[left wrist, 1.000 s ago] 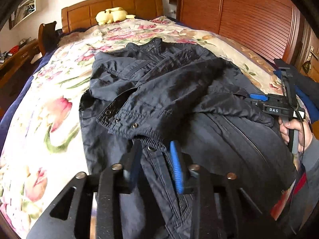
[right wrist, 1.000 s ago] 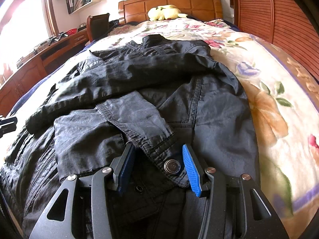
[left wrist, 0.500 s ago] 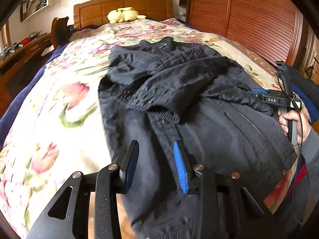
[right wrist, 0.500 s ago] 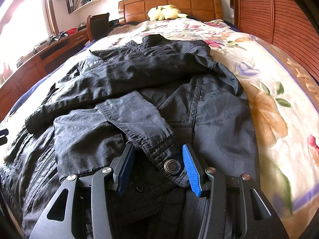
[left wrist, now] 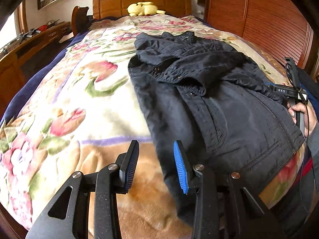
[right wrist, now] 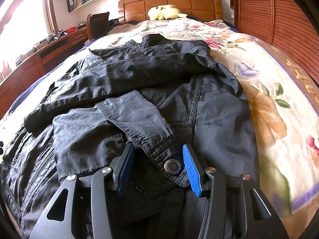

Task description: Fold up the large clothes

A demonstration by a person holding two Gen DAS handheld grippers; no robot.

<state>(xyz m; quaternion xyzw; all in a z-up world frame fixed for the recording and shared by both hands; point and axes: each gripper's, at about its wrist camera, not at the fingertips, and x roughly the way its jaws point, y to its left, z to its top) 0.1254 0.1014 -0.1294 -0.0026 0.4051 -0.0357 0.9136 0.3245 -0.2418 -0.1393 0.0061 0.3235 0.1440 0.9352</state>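
A dark navy jacket [left wrist: 215, 91] lies on the floral bedspread [left wrist: 83, 99], both sleeves folded across its front. My left gripper [left wrist: 156, 153] is open and empty, low over the bedspread just left of the jacket's lower left edge. My right gripper [right wrist: 157, 153] is open, its jaws on either side of a sleeve cuff [right wrist: 159, 145] with a metal snap button [right wrist: 172, 166], without closing on it. The jacket fills the right wrist view [right wrist: 139, 83]. The right gripper also shows in the left wrist view [left wrist: 287, 92], held by a hand at the jacket's right side.
A yellow plush toy [left wrist: 144, 9] rests by the wooden headboard [right wrist: 169, 1]. A wooden desk [right wrist: 39, 59] and a chair [right wrist: 98, 24] stand left of the bed. Slatted wooden wardrobe doors [left wrist: 263, 20] line the right.
My left gripper has let go of the left sleeve cuff, backed away and swung left to the jacket's lower left edge. The right gripper has stayed put over the cuff.
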